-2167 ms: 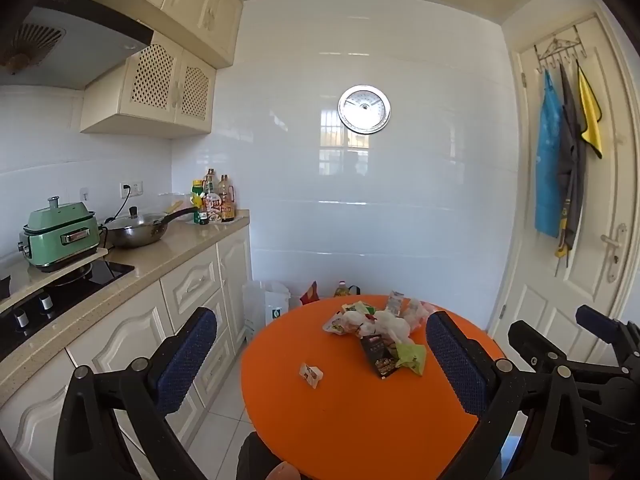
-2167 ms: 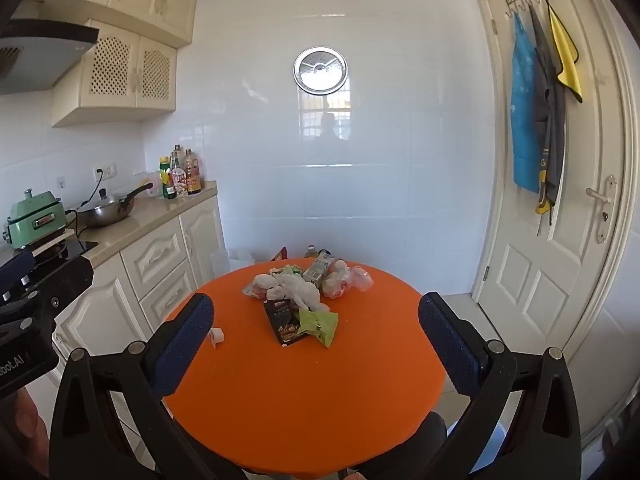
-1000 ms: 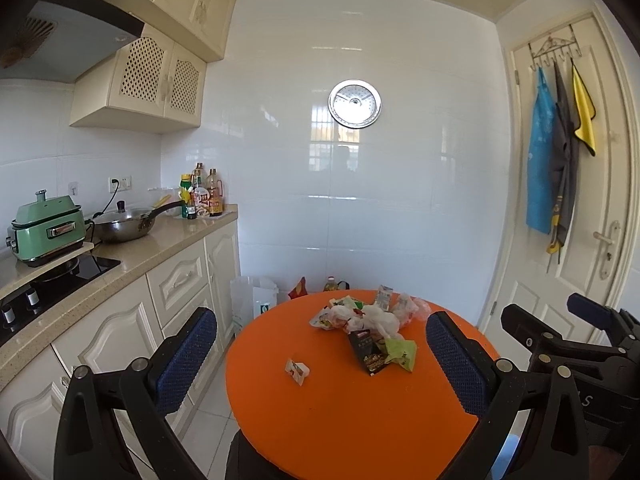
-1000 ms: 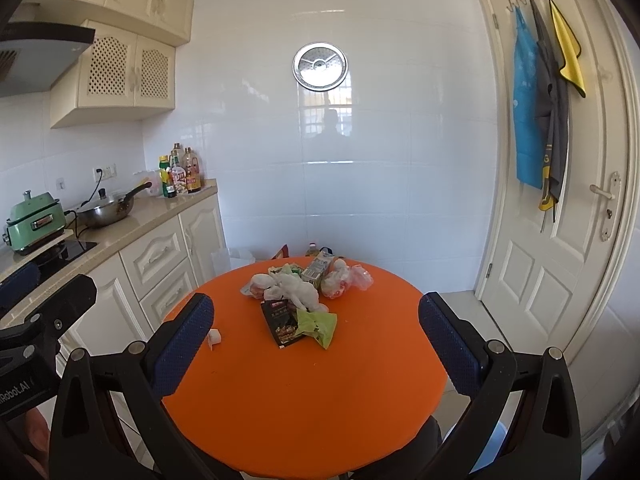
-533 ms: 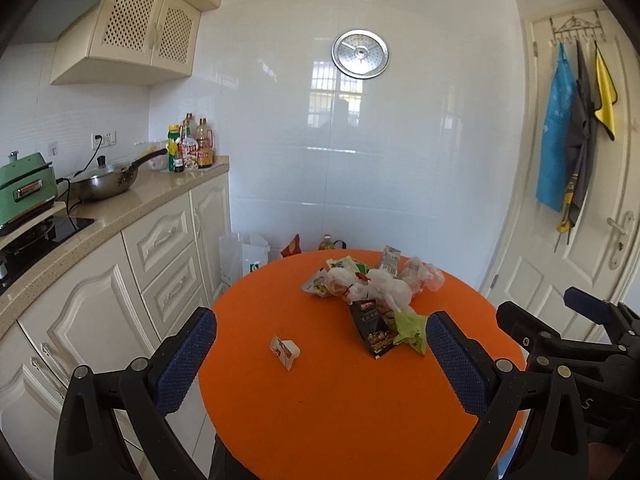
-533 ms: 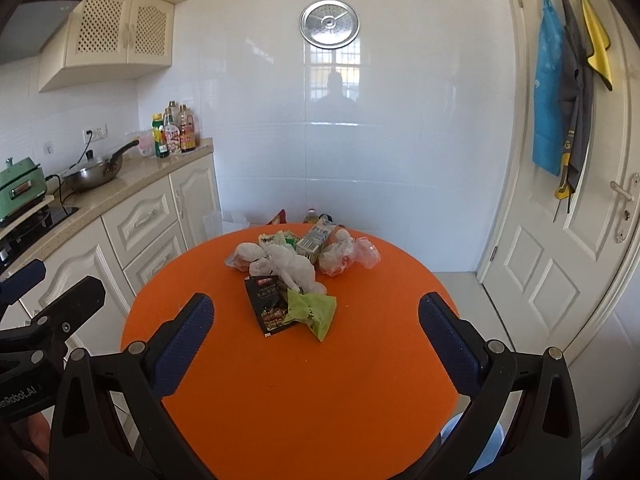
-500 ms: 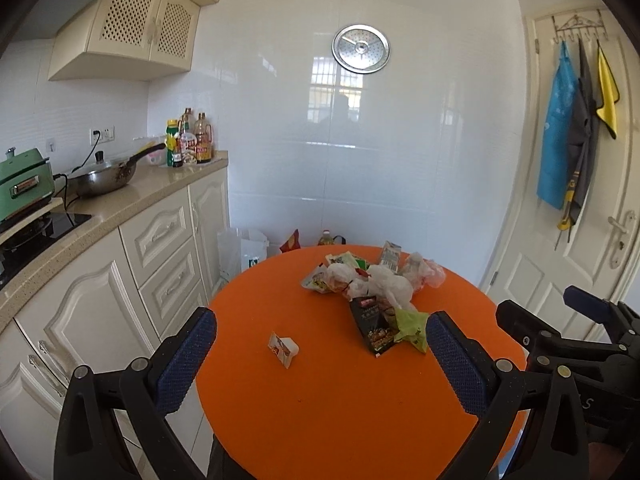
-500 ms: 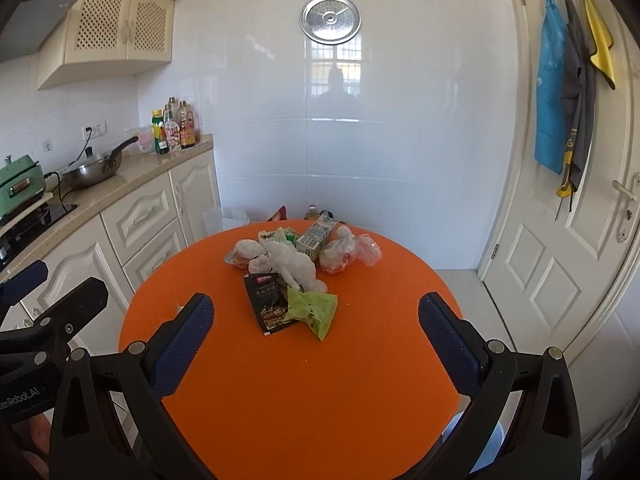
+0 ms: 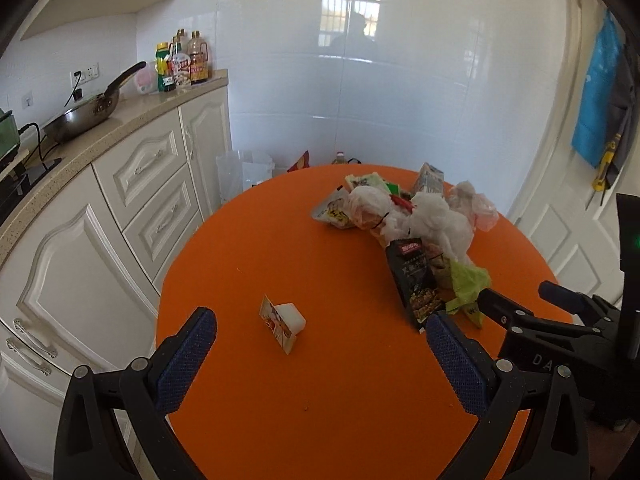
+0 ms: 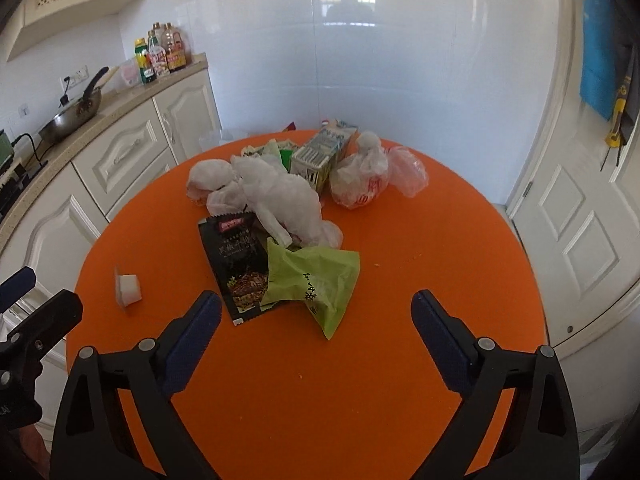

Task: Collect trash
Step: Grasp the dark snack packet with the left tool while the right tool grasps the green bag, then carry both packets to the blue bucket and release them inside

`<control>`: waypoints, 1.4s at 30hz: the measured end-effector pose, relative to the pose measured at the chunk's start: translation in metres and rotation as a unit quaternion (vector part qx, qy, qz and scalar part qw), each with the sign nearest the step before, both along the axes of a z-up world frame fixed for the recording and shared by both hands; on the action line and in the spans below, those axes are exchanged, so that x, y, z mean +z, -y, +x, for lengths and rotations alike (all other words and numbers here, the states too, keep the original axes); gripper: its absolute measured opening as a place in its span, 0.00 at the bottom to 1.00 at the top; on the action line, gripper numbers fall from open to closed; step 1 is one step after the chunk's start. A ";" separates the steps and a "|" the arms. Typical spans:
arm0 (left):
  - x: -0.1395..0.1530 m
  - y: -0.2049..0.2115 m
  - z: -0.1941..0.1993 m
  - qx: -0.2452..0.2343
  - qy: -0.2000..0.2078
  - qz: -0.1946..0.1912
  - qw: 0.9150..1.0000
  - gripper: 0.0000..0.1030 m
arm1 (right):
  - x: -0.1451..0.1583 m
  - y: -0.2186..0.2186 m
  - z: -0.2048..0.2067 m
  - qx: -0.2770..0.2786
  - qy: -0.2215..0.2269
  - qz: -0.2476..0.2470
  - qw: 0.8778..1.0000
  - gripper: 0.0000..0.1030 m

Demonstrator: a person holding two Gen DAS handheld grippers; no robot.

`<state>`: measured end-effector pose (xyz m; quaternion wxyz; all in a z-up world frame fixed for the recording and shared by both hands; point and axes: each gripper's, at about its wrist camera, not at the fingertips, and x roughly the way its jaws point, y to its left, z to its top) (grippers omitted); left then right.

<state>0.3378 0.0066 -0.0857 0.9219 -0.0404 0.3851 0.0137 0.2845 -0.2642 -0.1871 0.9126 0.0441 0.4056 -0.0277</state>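
Stage: approach only; nothing picked up yet, all trash lying on the desk [image 10: 460,240].
Left tongs [image 9: 320,354]: spread wide, nothing between the pads, hovering over the near side of the desk, aimed roughly at the cup [image 9: 285,322].
Right tongs [image 10: 316,330]: spread but closing slightly, nothing pinched; green wrapper [image 10: 316,278] just ahead of the gap, not yet between the pads.
Cup: small white, with peeled foil lid, alone on the left part of the desk, well apart from the pile.
Pile: mid to far desk; black sachet [image 10: 238,258] flat, touching the green wrapper; white bag [image 10: 280,196] crumpled behind them; carton [image 10: 320,154] on its side; printed bag [image 10: 360,182] and clear pink bag [image 10: 408,170] at the far right.
More scraps: yellow packet [image 9: 334,210] and green-white packets at the far left end of the pile.
Bin: none certain; a clear container [image 9: 244,172] on the floor by the cabinets, purpose unclear.
Done: nothing, judging by the full pile.
Left: every piece, likely green wrapper and cup first, then the bags and carton.
Risk: thin wrappers lying flat, hard to pinch; light bags likely to slide.
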 end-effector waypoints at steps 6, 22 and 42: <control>-0.006 0.011 0.063 -0.008 -0.027 -0.001 1.000 0.99 | -0.035 0.006 0.037 0.012 -0.041 0.021 0.999 0.75; -0.057 0.068 0.173 -0.055 -0.064 -0.004 0.996 0.99 | -0.036 0.058 0.010 0.008 -0.023 0.062 0.998 0.40; -0.115 0.083 0.221 -0.096 -0.076 -0.090 0.988 0.04 | -0.026 0.080 -0.013 0.005 -0.011 0.092 0.996 0.40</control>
